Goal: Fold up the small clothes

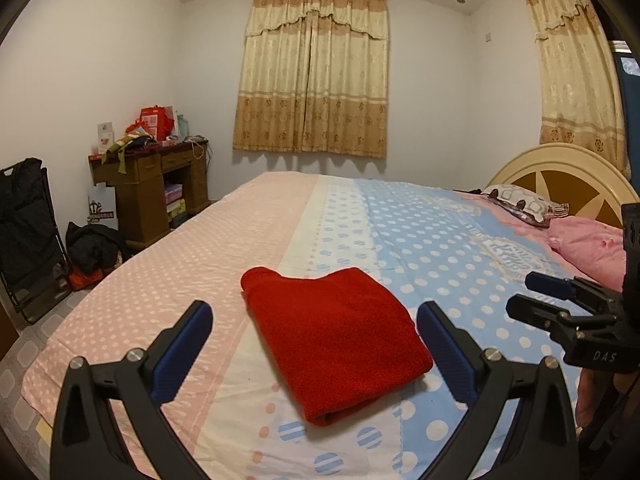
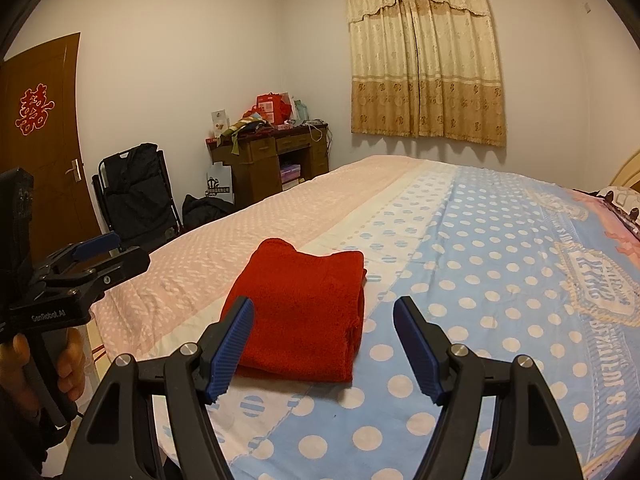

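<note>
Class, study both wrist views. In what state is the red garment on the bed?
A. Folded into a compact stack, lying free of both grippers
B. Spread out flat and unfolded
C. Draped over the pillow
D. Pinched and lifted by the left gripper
A: the red garment lies as a folded stack on the bedsheet, with the left gripper and right gripper both open and holding nothing.

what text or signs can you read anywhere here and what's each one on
"DAS": on the right gripper body.
"GenRobot.AI": on the left gripper body.
Red double-happiness character: on the brown door.
Bedsheet crest lettering: upside down, unreadable.
White bag by the desk: print too small.
</note>
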